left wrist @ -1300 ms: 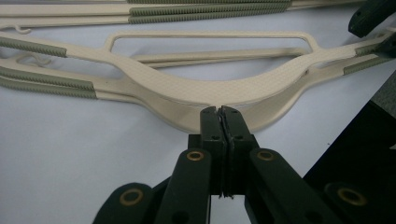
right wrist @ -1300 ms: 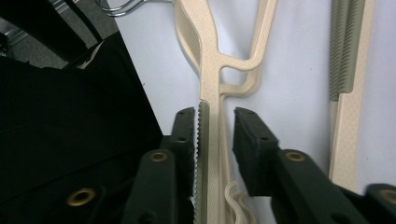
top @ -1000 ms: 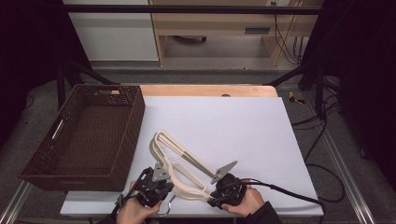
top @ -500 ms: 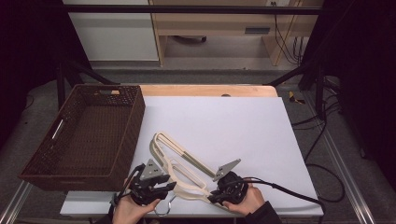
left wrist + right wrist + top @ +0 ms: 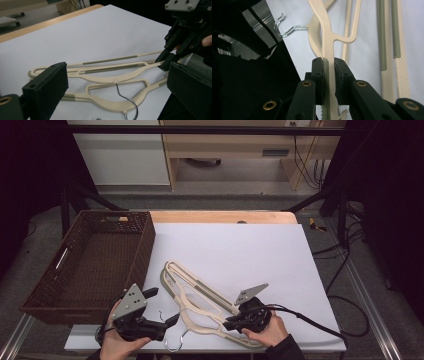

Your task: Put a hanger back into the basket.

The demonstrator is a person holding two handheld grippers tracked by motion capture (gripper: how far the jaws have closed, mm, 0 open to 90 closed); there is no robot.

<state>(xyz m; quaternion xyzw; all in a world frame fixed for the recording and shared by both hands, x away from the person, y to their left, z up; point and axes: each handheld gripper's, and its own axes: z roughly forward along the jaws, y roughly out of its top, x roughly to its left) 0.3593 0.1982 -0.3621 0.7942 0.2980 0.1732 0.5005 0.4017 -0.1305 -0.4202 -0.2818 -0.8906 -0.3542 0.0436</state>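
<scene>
1. The bench point(image 5: 240, 245), covered by a white sheet, spans the middle of the high view, with a strip of bare wood along its far edge.
2. A dark wicker basket point(image 5: 87, 265) stands at the bench's left side, its right wall just beside the sheet's edge.
3. Cream hangers point(image 5: 200, 302) lie overlapped on the near part of the sheet, between the two hands, right of the basket and outside it. In the left gripper view the hangers point(image 5: 105, 75) show ribbed grey strips on their bars. How many are stacked cannot be told for sure.
4. The left tongs point(image 5: 162, 307), held at the near left corner, stand wide; their jaws have just been opening, and nothing is pressed between them. In the left gripper view the left tongs point(image 5: 117, 90) frame the hangers without touching them.
5. The right tongs point(image 5: 229, 325) sit at the hangers' near right end. In the right gripper view the right tongs point(image 5: 329, 75) are clamped narrow on a cream hanger arm, pads pressing both sides.
6. A metal hook point(image 5: 127, 101) curls from a hanger's neck toward the near edge; the hook point(image 5: 289, 28) also shows beyond the right jaws.
</scene>
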